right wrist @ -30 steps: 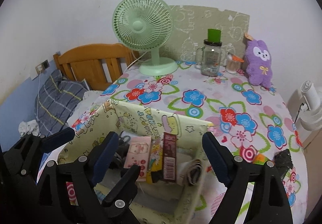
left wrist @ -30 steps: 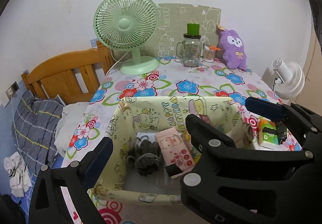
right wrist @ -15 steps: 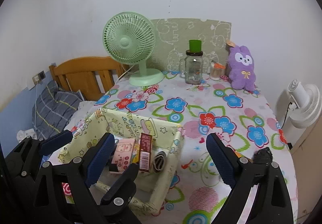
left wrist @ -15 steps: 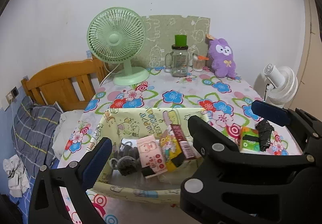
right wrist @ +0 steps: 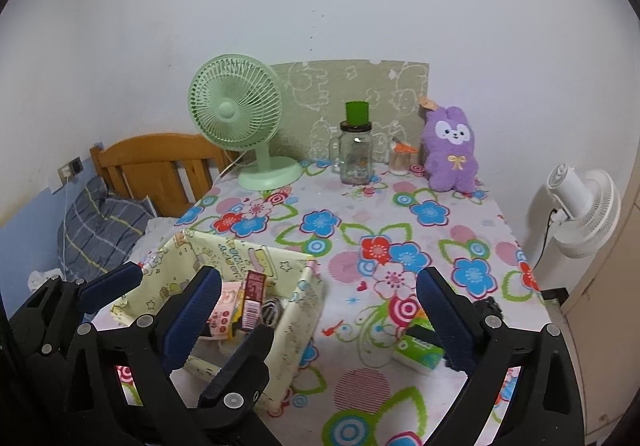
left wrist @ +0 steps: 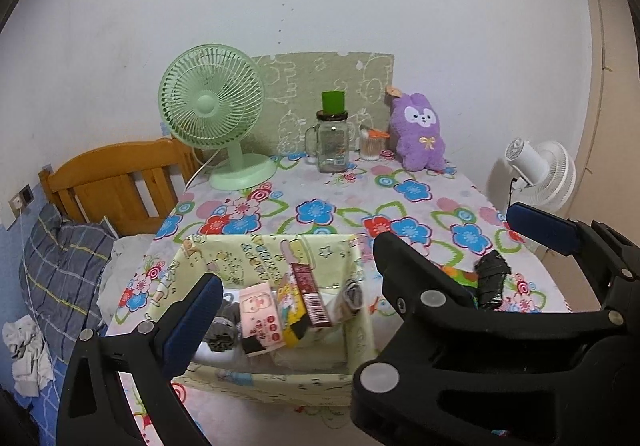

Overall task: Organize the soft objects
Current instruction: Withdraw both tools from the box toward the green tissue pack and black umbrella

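Left wrist view: the left gripper (left wrist: 360,270) stands released, its two blue-padded fingers wide apart with nothing pressed between them; between and behind those fingers sits the yellow fabric bin (left wrist: 256,258) on the flowered tablecloth (left wrist: 416,189); the bin holds a pink packet (left wrist: 262,312), a red-brown packet (left wrist: 310,294), a yellow packet (left wrist: 290,304) and rolled grey socks (left wrist: 222,328), all leaning upright against one another; the black frame of the right gripper (left wrist: 480,326) crosses the lower right and hides part of the bin's right wall and the cloth beyond; a black rolled item (left wrist: 492,280) lies on the cloth just past that frame; at the far edge stand a green fan (left wrist: 212,105), a glass jar with a green lid (left wrist: 332,137), a small cup of sticks (left wrist: 372,143) and a purple plush (left wrist: 420,133); a white fan (left wrist: 540,169) stands off the table at right; a wooden headboard (left wrist: 116,181) and plaid pillow (left wrist: 60,266) lie at left.

Right wrist view: the right gripper (right wrist: 320,310) has its jaws opening, wide apart, nothing between them but bare cloth; the bin (right wrist: 296,310) sits at its left finger, the left gripper's frame (right wrist: 60,310) covering its near left corner; a green tissue pack (right wrist: 416,350) lies beside the right finger, partly hidden by it; the plush (right wrist: 450,153) leans by the wall, well apart from the bin.
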Demonstrator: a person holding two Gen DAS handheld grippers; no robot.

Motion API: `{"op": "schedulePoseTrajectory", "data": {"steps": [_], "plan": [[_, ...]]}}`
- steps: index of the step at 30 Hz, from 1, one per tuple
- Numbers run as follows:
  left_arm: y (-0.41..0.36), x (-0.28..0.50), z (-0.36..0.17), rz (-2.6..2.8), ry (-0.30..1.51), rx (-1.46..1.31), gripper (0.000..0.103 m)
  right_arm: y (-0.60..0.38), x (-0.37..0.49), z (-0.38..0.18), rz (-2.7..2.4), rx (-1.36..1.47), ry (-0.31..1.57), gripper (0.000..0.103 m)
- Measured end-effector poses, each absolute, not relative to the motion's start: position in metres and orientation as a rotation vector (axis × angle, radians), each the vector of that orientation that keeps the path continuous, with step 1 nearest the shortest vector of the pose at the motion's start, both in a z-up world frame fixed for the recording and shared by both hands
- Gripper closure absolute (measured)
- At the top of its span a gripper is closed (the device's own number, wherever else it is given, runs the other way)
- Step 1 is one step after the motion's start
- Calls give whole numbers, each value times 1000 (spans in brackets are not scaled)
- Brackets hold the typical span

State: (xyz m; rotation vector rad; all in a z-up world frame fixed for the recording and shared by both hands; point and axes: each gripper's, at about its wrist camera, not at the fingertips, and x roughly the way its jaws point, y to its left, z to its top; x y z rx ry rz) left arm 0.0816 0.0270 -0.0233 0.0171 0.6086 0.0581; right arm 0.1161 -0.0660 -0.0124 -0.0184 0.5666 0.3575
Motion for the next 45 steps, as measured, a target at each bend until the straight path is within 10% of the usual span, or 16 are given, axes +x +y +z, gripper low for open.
{"op": "schedulePoseTrajectory", "data": {"steps": [45], "plan": [[-83,115,-63,-83,632,40,4,-189,126,-49,174,80,577,0]]}}
